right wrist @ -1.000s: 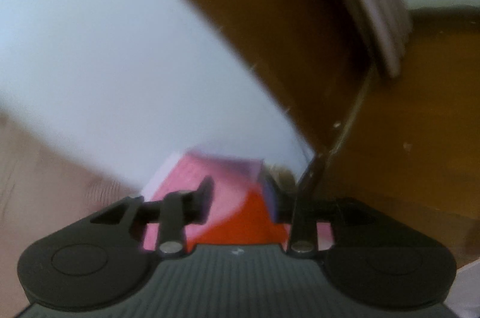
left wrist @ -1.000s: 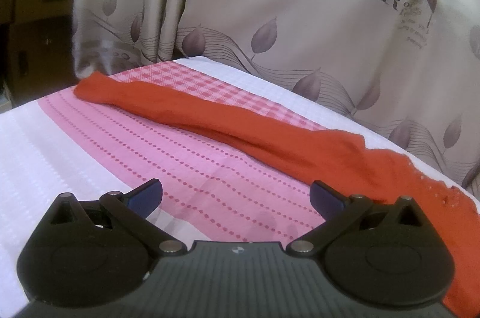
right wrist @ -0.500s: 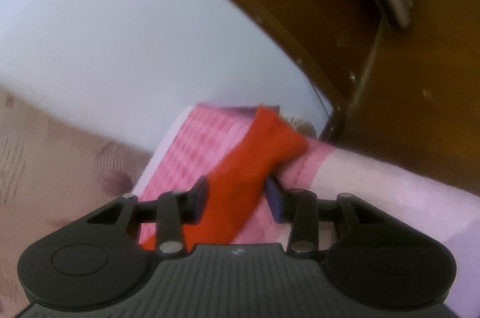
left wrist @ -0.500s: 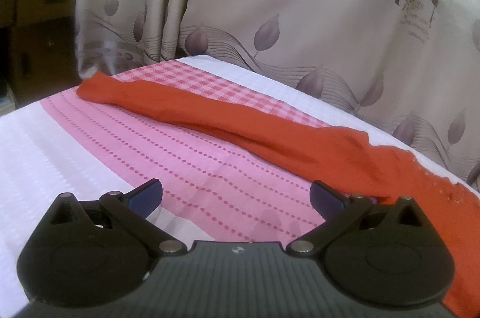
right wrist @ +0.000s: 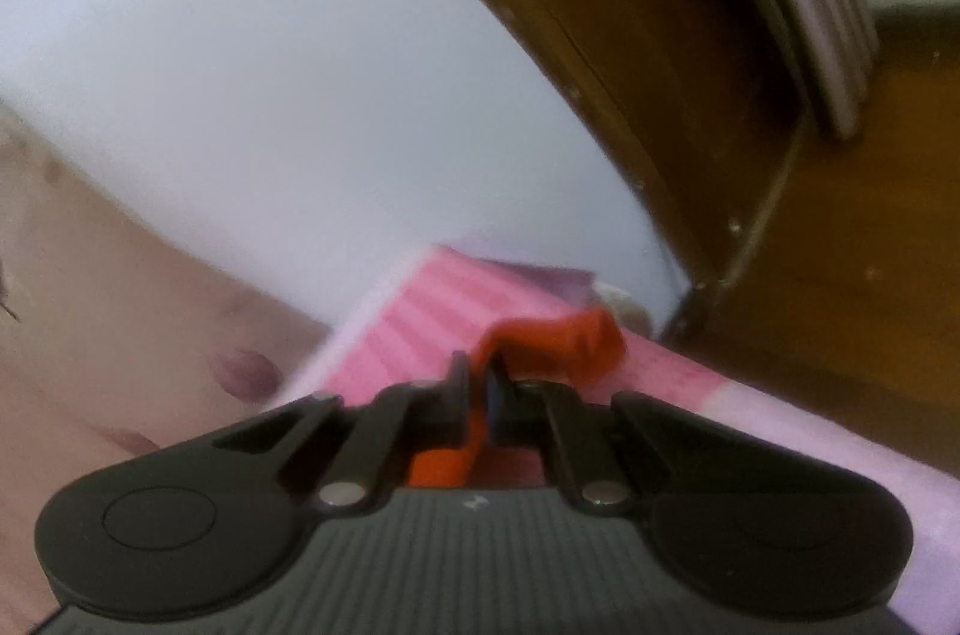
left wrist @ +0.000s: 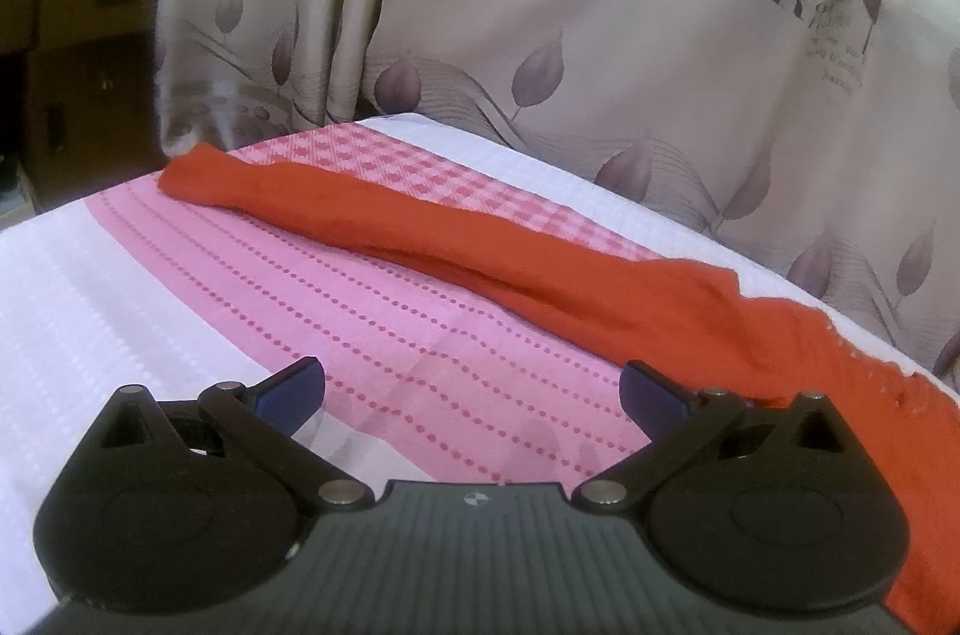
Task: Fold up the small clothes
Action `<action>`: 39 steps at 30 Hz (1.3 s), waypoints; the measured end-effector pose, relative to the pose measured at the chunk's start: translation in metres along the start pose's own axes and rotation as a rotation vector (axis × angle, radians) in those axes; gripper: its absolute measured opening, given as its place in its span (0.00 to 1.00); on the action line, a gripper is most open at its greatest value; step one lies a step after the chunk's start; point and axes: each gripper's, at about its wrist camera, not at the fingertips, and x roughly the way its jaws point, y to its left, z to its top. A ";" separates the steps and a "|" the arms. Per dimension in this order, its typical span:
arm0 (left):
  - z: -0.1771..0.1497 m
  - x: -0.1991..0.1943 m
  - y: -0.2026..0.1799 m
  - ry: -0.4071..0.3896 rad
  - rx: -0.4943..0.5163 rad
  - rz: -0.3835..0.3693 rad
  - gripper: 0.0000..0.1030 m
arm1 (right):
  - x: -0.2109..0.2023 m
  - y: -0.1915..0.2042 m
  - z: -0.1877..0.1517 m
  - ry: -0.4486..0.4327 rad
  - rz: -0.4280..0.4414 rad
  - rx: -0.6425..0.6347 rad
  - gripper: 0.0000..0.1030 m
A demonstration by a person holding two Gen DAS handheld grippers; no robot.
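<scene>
A long red garment (left wrist: 480, 245) lies stretched across the pink and white bedsheet (left wrist: 360, 311), from the far left corner to the near right. My left gripper (left wrist: 471, 392) is open and empty, hovering low over the pink sheet in front of the garment. In the right wrist view my right gripper (right wrist: 477, 383) is shut on the red garment's end (right wrist: 552, 344), which bunches up just beyond the fingertips near the bed's corner.
A beige leaf-print curtain (left wrist: 600, 35) hangs behind the bed. Brown wooden furniture (left wrist: 72, 35) stands at the far left. In the right wrist view a white wall (right wrist: 270, 65) and a brown wooden door frame (right wrist: 600, 5) lie beyond the bed corner.
My right gripper closed on the end of the red garment, which was lying loose between open jaws. The left gripper barely moved.
</scene>
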 end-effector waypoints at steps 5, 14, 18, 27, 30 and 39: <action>-0.001 -0.001 0.004 -0.011 -0.036 -0.018 1.00 | -0.016 0.038 0.011 -0.004 0.056 -0.002 0.05; -0.001 -0.001 0.019 -0.018 -0.139 -0.068 1.00 | -0.027 0.157 -0.006 0.001 0.264 0.004 0.05; -0.001 -0.003 0.021 -0.030 -0.145 -0.091 1.00 | -0.019 0.220 -0.041 0.046 0.366 0.008 0.05; -0.003 -0.002 0.025 -0.035 -0.171 -0.138 1.00 | 0.012 0.343 -0.173 0.228 0.566 0.067 0.05; -0.003 0.000 0.031 -0.022 -0.202 -0.154 1.00 | 0.023 0.371 -0.226 0.305 0.588 0.058 0.05; -0.006 0.001 0.037 -0.020 -0.240 -0.180 1.00 | 0.048 0.410 -0.346 0.467 0.554 0.006 0.05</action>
